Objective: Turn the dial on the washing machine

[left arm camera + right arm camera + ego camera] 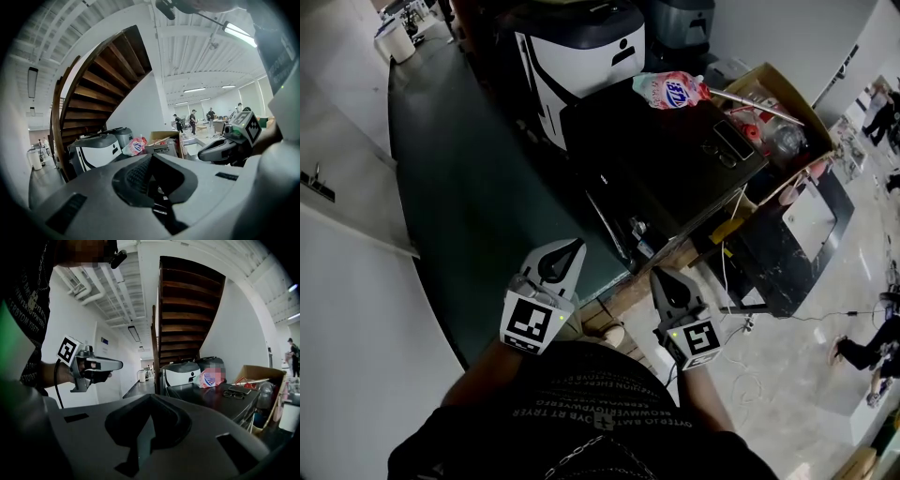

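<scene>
Washing machine (pixel 581 52) stands at twelve o'clock in the head view, well apart from both claws; I can't make out its dial. Left claw (pixel 573 247) and right claw (pixel 660 275), at six o'clock, are closed and empty. Only the right gripper view shows spectacles (pixel 230 393) on the dark counter (pixel 195 390).

Machine: white boxy plastic washing machine (pixel 600 58) with black panels and a dark grey lid
Pose: upright
Place: beside wooden staircase (pixel 187 310)
Dial: not discernible

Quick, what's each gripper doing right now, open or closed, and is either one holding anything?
Left gripper: closed, jaws together, holding nothing.
Right gripper: closed, jaws together, holding nothing.
</scene>
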A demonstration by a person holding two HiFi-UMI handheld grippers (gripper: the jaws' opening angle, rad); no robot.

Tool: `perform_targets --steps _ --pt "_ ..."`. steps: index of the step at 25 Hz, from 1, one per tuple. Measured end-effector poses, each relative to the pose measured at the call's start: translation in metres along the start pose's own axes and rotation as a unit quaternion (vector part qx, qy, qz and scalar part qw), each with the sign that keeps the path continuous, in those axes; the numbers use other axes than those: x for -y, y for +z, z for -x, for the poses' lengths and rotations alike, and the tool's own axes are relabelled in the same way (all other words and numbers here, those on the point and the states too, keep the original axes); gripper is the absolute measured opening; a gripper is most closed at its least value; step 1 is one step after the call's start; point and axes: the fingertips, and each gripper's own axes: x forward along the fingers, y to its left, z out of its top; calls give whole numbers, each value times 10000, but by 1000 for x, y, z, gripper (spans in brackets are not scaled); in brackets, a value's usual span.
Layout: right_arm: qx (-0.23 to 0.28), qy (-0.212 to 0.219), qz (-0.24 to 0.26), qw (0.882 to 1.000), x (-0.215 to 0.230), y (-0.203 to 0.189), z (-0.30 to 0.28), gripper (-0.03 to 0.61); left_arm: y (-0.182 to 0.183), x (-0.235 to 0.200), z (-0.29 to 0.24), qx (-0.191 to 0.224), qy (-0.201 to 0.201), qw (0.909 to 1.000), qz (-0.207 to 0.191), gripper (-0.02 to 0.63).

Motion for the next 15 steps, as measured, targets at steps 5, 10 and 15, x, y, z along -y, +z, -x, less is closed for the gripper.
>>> perform_targets --steps 5,10,15 --pt "-318 -80 -119 9994 17 -27 -21 -3 -20 -10 -14 -217 -3 9997 127 6" --pt "-594 -162 -8 9981 37 -47 -44 -3 -37 -23 -32 -291 -26 9995 98 6" --pt "-927 -322 102 9951 60 -77 -65 -3 -54 -24 -47 -412 -169 9989 117 6"
